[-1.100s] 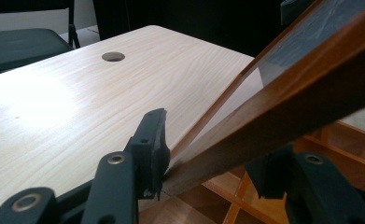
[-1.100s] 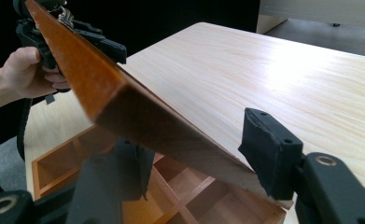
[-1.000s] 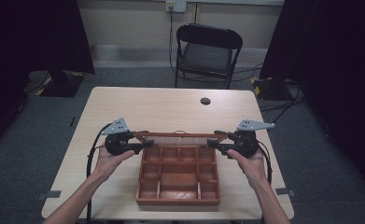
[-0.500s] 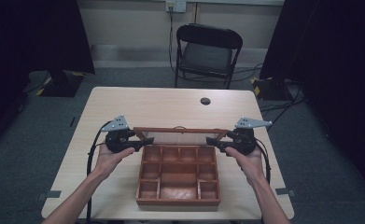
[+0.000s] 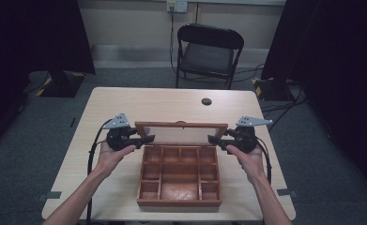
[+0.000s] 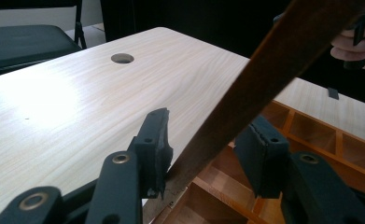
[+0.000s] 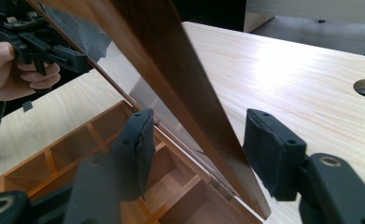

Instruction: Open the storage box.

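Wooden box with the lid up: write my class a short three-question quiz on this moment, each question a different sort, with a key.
1. True or false: the lid of the wooden box lies flat and shut.
2. Where does the box sit? A) on the table B) on the chair C) on the floor
3. Fill in: the jaws of the left gripper and the right gripper stand on either side of the lid's ____.

Key: 1 false, it is raised; 2 A; 3 side edges.

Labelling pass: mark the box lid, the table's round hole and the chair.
box lid (image 5: 181, 125): high view, top rail of its frame.
round hole (image 5: 206, 101): high view, its dark centre.
chair (image 5: 207, 57): high view, seat.
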